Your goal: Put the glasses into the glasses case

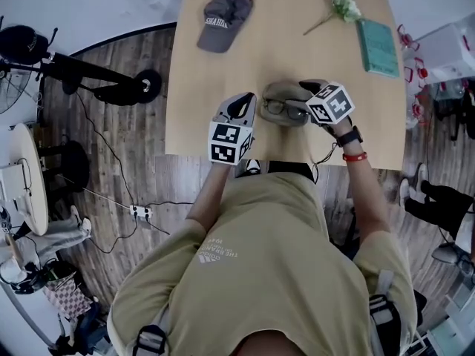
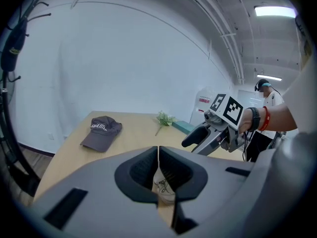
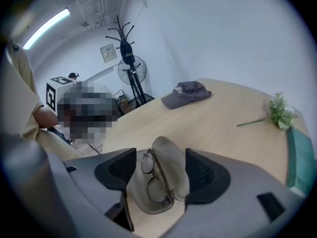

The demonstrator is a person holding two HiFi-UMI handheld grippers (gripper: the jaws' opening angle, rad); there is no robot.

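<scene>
An open grey-beige glasses case [image 1: 286, 93] lies near the table's front edge with dark-rimmed glasses [image 1: 282, 110] inside it. In the right gripper view the glasses [image 3: 156, 180] rest in the case's shell [image 3: 173, 155]. My right gripper [image 3: 161, 170] hangs above them, jaws wide open and touching neither. In the head view it [image 1: 304, 101] is over the case's right end. My left gripper [image 1: 249, 104] is at the case's left end. Its jaws [image 2: 158, 167] are shut on the case's edge [image 2: 162, 187], where a zip pull shows.
A grey cap [image 1: 223, 21] lies at the far left of the wooden table [image 1: 215, 87]. A flower sprig [image 1: 341, 6] and a green book [image 1: 377, 47] lie at the far right. A person [image 2: 267, 98] stands beyond the table; a coat stand and fan [image 3: 131, 73] are off its side.
</scene>
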